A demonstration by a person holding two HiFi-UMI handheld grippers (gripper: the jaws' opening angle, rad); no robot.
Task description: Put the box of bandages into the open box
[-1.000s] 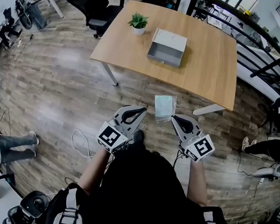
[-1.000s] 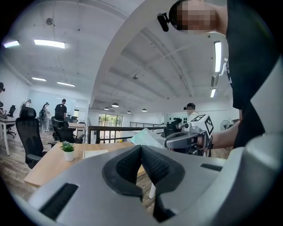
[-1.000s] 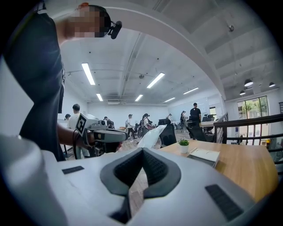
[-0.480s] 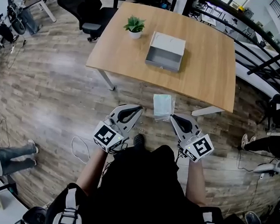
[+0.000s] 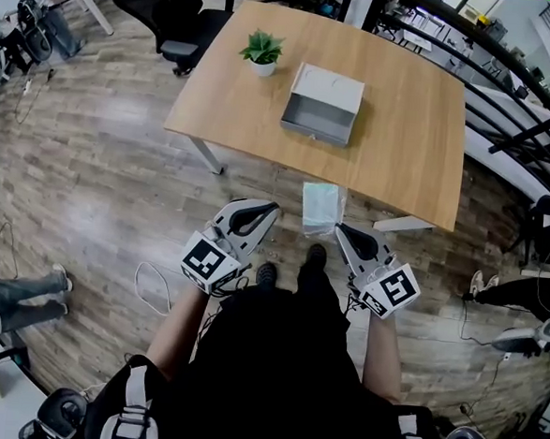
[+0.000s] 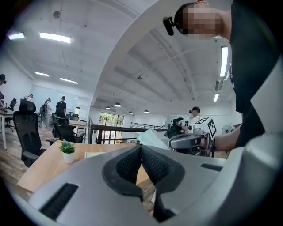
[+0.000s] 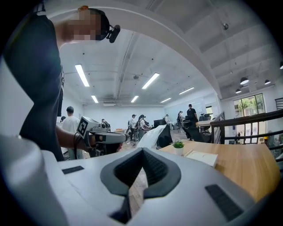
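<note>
The box of bandages point(image 5: 321, 208), pale green in a clear wrapper, hangs over the wooden floor in front of the table's near edge. My right gripper point(image 5: 339, 229) is shut on its lower right corner; in the right gripper view the white wrapper point(image 7: 152, 137) sticks out past the shut right gripper point(image 7: 142, 151). My left gripper point(image 5: 274, 207) is shut and holds nothing, a little left of the box. The left gripper view shows the wrapper point(image 6: 152, 137) beyond the shut left gripper point(image 6: 141, 148). The open grey box point(image 5: 322, 105) lies on the wooden table point(image 5: 403, 129), farther ahead.
A small potted plant point(image 5: 262, 49) stands on the table left of the open box. A black office chair point(image 5: 168, 9) is at the table's far left corner. A dark railing point(image 5: 518, 99) runs along the right. A white cable point(image 5: 153, 285) lies on the floor, and a person's legs point(image 5: 16, 290) show at left.
The table and open box have drawn slightly nearer as the person steps forward; a foot now shows below the box. Both grippers keep their pose, the right one still holding the bandages.
</note>
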